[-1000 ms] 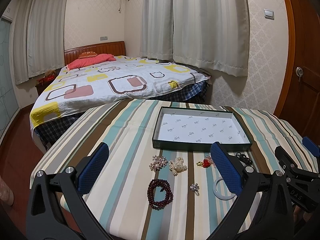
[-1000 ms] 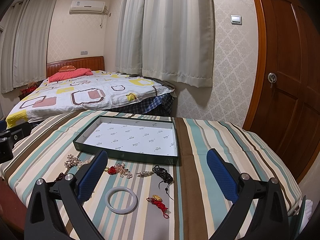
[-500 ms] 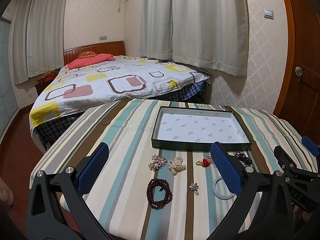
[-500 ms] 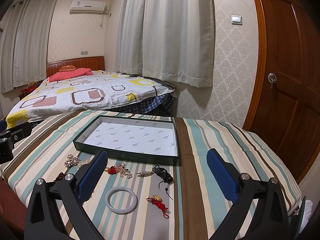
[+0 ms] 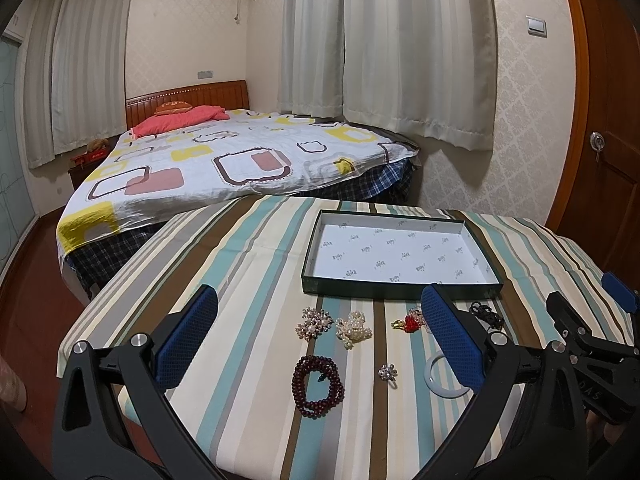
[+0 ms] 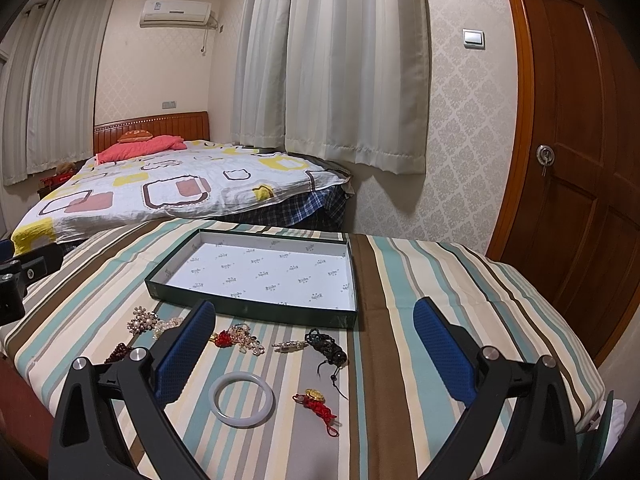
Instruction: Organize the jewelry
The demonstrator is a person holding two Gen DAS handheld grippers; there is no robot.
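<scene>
"DAS" on right gripper (image 5: 592,384) body (partly cut off), tray (image 5: 400,286) lining print illegible

Both wrist views look forward from the table's (image 5: 256,264) near edge, sharing the tray (image 6: 248,310) and bed (image 5: 224,160).

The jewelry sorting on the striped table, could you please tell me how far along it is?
Nothing looks done: the green tray holds no jewelry. Nothing is in hand either; the left hand-held gripper and right hand-held gripper are both open above the cloth. Everything is left: the white bangle, dark bead bracelet, pearl brooches, red knot charm and the rest lie loose before the tray.
</scene>
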